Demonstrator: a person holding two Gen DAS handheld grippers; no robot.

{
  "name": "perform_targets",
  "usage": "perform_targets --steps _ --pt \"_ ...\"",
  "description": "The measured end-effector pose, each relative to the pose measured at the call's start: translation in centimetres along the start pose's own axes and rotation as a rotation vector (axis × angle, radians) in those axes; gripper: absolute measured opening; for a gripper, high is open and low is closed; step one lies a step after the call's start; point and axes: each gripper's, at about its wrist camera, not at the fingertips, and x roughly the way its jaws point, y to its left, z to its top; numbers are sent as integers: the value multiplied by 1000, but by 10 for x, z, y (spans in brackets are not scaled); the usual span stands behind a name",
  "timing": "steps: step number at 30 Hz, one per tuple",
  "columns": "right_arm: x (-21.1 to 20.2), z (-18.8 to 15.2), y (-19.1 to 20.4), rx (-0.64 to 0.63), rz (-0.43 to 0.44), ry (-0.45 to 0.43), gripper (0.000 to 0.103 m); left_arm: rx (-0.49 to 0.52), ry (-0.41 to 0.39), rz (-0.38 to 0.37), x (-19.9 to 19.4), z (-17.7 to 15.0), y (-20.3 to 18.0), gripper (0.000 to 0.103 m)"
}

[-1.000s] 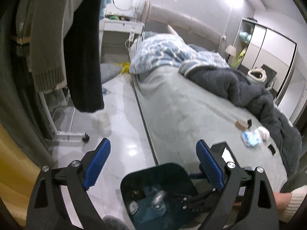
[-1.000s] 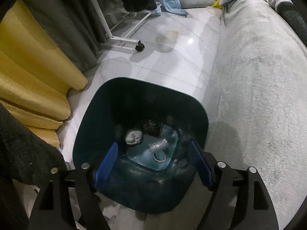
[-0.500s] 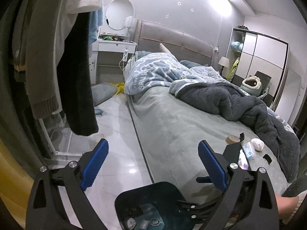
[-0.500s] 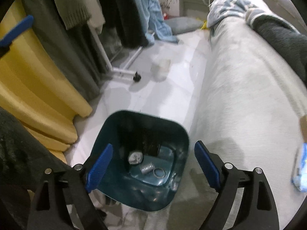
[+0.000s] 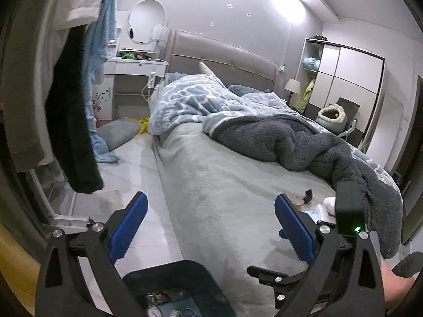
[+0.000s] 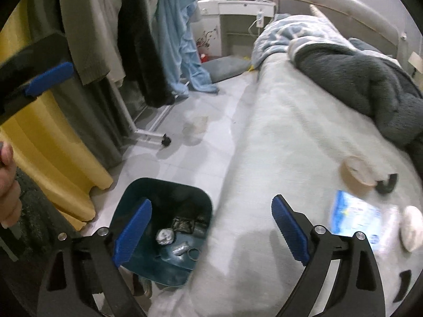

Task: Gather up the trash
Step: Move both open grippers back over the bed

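A dark teal bin (image 6: pixel 171 194) stands on the floor against the bed's side, with a crumpled white wad (image 6: pixel 164 236) and other scraps inside. On the grey bedcover lie a tape roll (image 6: pixel 355 171), a blue-and-white packet (image 6: pixel 353 216), a white crumpled ball (image 6: pixel 412 228) and a small black piece (image 6: pixel 388 185). My right gripper (image 6: pixel 211 228) hovers over the bin's rim and the bed edge, its jaws opening with nothing between them. My left gripper (image 5: pixel 211 227) is open and empty above the bin (image 5: pixel 169 266), facing along the bed. Part of the white ball (image 5: pixel 329 203) shows there.
A clothes rack (image 6: pixel 148 132) with hanging garments and a yellow curtain (image 6: pixel 53 142) stand left of the bin. A dark grey blanket (image 5: pixel 304 142) and a blue quilt (image 5: pixel 190 100) cover the far bed. A flattened scrap (image 6: pixel 197 125) lies on the tiled floor.
Both grippers have risen away from the bin and tilted up toward the bed. The right jaws have widened. The tape roll, packet and white ball have come into the right wrist view.
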Motion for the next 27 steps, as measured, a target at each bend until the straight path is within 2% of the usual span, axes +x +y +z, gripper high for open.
perform_targets --steps 12,27 --pt "-46 -25 -63 70 -95 -67 95 41 52 -62 30 -8 -60 98" --pt "-79 -68 -137 140 -192 -106 96 93 148 -94 76 -31 -124 98"
